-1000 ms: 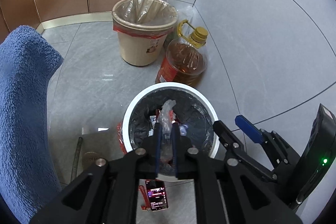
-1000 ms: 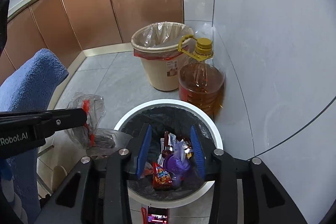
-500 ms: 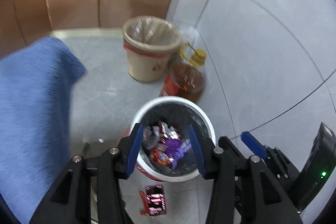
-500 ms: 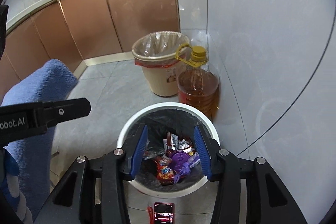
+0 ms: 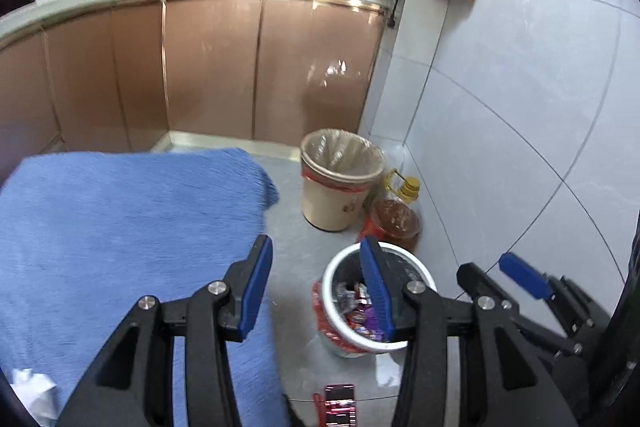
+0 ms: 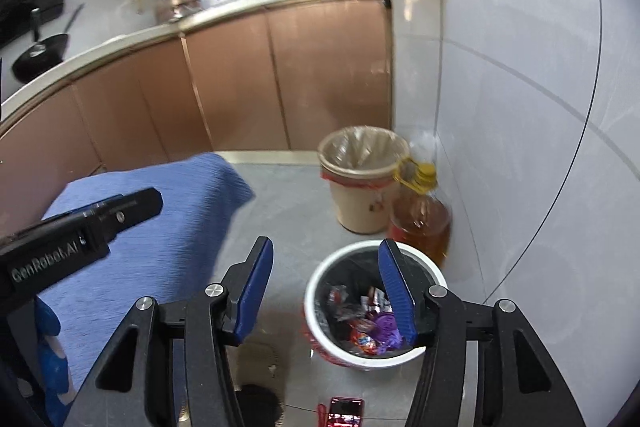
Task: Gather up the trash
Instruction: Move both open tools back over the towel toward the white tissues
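Many crumpled wrappers (image 6: 366,323) lie inside the white bin (image 6: 320,279) with a black liner, which stands on the grey floor at the lower centre-right of both views. Just behind it, against the tiled wall, stand an oil bottle (image 6: 422,223) with a yellow cap and a beige bin (image 6: 362,203) lined with clear plastic.

The left gripper (image 5: 316,281) points downward over the floor, its blue pads spread with nothing between them; its right pad overlaps the white bin in the picture. The right gripper (image 6: 326,283) also slants down, its jaws opening and empty.

A blue cloth (image 5: 120,227) fills the left side. Only the left wrist view shows white crumpled paper (image 5: 30,385) at its lower left corner. Only the right wrist view shows a round floor drain (image 6: 256,403) at the bottom. A red phone (image 6: 346,411) lies below the white bin.
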Motion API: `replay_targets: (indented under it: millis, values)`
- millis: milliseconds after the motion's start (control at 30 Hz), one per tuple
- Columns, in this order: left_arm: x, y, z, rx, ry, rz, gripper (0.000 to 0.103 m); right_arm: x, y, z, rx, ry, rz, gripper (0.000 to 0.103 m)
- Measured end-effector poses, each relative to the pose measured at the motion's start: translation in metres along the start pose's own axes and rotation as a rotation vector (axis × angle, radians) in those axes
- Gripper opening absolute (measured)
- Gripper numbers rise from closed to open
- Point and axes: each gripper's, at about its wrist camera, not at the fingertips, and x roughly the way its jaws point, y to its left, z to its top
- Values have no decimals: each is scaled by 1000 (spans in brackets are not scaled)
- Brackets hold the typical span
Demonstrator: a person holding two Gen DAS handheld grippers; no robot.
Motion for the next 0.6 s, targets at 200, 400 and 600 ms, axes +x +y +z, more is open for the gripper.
replay_targets:
  millis: [200, 400, 600]
  values:
    - [-70, 26, -16, 30, -76, 53, 44, -48, 37, -7, -51, -44, 51, 56]
    - [-127, 44, -33, 69, -119, 140, 46, -85, 69, -17, -83, -73, 107, 57]
    - [-160, 66, -50, 36, -137, 174, 47, -112, 90, -24, -121, -98, 146, 58]
